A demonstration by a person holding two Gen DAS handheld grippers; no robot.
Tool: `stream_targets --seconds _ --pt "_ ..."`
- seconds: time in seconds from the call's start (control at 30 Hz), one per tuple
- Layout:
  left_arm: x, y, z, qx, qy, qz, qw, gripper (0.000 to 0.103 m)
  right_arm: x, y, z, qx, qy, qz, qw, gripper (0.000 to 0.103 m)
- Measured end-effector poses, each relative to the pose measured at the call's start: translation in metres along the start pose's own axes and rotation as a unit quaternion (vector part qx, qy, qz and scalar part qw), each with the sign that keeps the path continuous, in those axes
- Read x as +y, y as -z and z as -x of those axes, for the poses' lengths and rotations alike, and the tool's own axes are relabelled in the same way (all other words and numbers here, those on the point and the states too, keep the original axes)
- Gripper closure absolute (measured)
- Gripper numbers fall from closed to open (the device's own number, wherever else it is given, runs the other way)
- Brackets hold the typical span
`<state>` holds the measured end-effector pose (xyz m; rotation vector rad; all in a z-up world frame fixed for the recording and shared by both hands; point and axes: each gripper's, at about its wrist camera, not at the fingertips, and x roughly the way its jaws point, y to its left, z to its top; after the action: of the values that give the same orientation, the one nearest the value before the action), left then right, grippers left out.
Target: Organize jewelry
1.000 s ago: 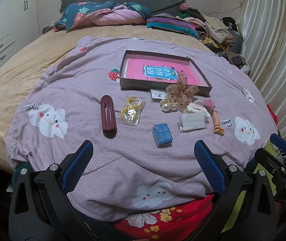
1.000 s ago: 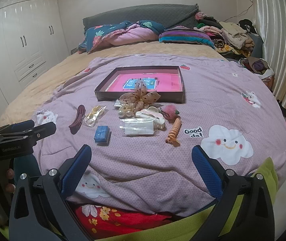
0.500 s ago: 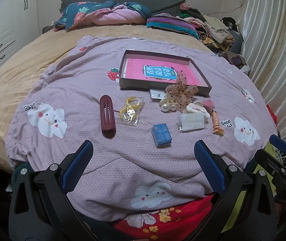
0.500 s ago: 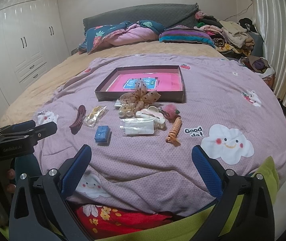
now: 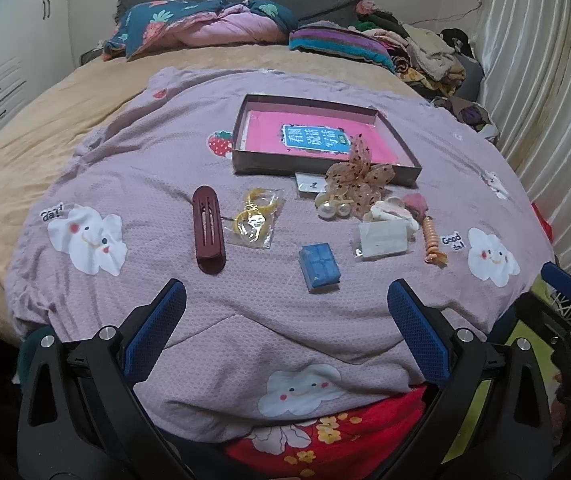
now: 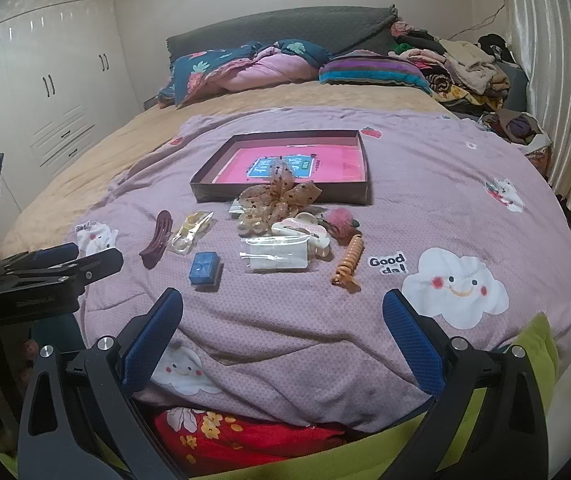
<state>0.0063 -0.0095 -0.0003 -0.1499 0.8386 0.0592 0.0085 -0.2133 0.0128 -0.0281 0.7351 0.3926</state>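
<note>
On the lilac quilt (image 5: 157,160), the jewelry lies in a loose row at 12 o'clock of both tools, just in front of the shallow cardboard tray (image 5: 399,174): maroon hair clip (image 5: 208,234), bagged yellow rings (image 5: 254,216), blue ring box (image 5: 319,267), organza bow (image 5: 359,178), white claw clip (image 5: 393,210). Left gripper (image 5: 285,314) and right gripper (image 6: 283,320) both hang spread wide, holding nothing, short of the items. Likely faults: the soft quilt yields under a descending finger, so small pieces tilt or slide away; the touching cluster near the bow may lift together.
</note>
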Motion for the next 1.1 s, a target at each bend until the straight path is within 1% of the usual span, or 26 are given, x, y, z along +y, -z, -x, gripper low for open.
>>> stream_targets --seconds 0.13,0.23,0.37,0.57,0.7,0.83,0.93,0.97,1.1 --pt "0.008 -0.004 -0.008 0.006 -0.007 0.007 0.9999 0.008 -0.002 -0.004 -0.005 0.005 -0.006 0.004 1.000 0.004" --pt "0.017 -0.008 -0.013 0.006 -0.026 0.011 0.9996 0.008 -0.005 -0.009 -0.009 0.006 -0.010 0.005 1.000 0.004" --pt "0.028 -0.015 -0.016 0.008 -0.037 0.020 0.9991 0.008 -0.007 -0.016 -0.014 0.005 -0.014 0.009 1.000 0.004" --pt "0.040 -0.027 -0.017 0.003 -0.043 0.028 0.9986 0.008 -0.009 -0.030 -0.024 0.007 -0.021 0.022 0.999 0.004" --pt "0.051 -0.039 -0.022 0.002 -0.041 0.037 0.9985 0.008 -0.011 -0.037 -0.034 0.013 -0.030 0.022 0.999 0.004" --pt "0.060 -0.055 -0.036 0.010 -0.042 0.037 0.9984 0.008 -0.014 -0.052 -0.052 0.031 -0.045 0.013 0.998 0.004" --pt "0.072 -0.067 -0.051 0.023 -0.031 0.043 0.9983 0.008 -0.012 -0.062 -0.067 0.035 -0.047 0.015 0.998 0.004" --pt "0.075 -0.071 -0.059 0.028 -0.021 0.040 0.9986 0.008 -0.011 -0.066 -0.071 0.036 -0.047 0.017 0.998 0.004" --pt "0.088 -0.077 -0.090 0.056 -0.016 0.028 0.9979 0.008 -0.009 -0.077 -0.098 0.048 -0.052 0.016 0.997 0.004"
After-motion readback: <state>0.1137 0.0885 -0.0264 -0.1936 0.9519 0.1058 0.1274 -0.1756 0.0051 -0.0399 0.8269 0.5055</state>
